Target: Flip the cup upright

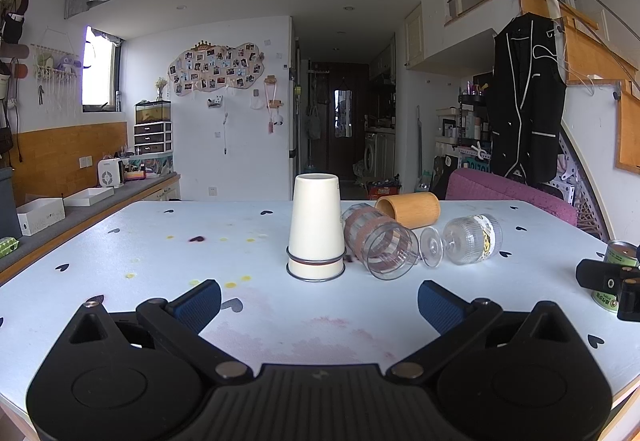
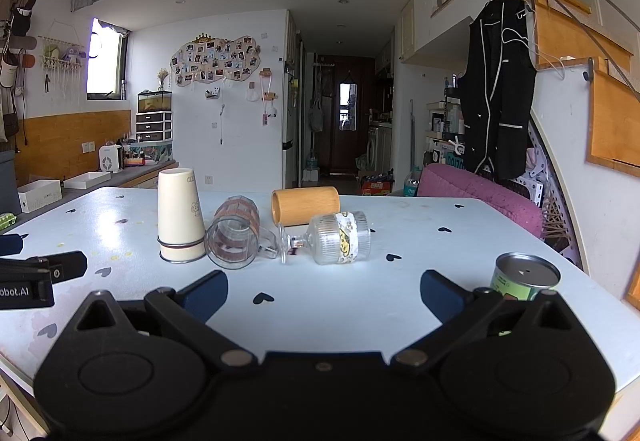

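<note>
Both grippers level, low over the counter point(image 1: 120, 241), pointing at the cup row toward 12 o'clock. Left gripper point(image 1: 319, 303): fingers point(image 1: 199, 303) wide apart, holding nothing, touching nothing; bare counter between them. White cup point(image 1: 316, 227) sits dead ahead at 12, mouth down, base up, with two metal rings round its lower end, near but clear of the fingertips. Right gripper point(image 2: 324, 295): fingers point(image 2: 442, 299) also spread wide, nothing held, no contact. In the right view the white cup point(image 2: 179, 217) is at 11 o'clock, well off the finger line. Just at 3 o'clock of the cup, a handled glass mug point(image 2: 236, 235) lies on its side, mouth toward the cameras, touching or nearly touching the cup; can't tell which. Behind it at 1 o'clock a wooden cup point(image 2: 306, 205) lies on its side, open end facing left. A stemmed ribbed glass point(image 2: 338, 239) lies on its side at 3 o'clock of the mug, foot toward the mug, close to its handle. Green can point(image 2: 524, 277) stands upright at 2 o'clock of the right gripper, just beside the right finger; contact unclear. Left view shows part of the right gripper at its 3 o'clock edge in front of the can point(image 1: 620, 255); right view shows the left gripper's body at 9 o'clock. Counter is pale blue with black heart marks and some yellow and purple stains.
</note>
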`<state>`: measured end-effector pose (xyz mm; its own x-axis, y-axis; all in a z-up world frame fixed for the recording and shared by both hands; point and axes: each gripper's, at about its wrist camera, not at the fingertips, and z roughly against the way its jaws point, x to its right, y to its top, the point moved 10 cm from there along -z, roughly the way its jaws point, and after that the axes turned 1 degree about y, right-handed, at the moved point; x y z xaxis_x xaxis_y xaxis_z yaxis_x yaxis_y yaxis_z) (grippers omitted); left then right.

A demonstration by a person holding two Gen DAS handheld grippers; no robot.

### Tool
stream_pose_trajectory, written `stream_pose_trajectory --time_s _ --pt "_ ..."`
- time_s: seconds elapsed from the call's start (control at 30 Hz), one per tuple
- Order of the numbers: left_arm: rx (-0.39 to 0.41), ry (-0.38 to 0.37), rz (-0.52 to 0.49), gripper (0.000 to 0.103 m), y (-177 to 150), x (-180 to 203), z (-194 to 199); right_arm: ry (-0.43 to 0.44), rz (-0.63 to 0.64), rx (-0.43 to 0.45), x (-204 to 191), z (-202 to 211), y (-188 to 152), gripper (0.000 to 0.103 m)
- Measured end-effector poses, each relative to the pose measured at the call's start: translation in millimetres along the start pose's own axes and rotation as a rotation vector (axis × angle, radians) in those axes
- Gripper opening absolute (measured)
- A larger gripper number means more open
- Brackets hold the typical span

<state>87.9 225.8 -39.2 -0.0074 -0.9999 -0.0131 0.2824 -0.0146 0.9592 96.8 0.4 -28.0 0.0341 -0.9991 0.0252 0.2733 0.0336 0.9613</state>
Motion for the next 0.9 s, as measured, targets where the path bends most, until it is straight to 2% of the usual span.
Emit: stream_pose_trajectory --time_s 0.9 --pt "0.008 -0.010 0.001 0.103 2.3 -0.1 2.0 0.002 -0.002 0.000 0.6 0.4 0.4 0.103"
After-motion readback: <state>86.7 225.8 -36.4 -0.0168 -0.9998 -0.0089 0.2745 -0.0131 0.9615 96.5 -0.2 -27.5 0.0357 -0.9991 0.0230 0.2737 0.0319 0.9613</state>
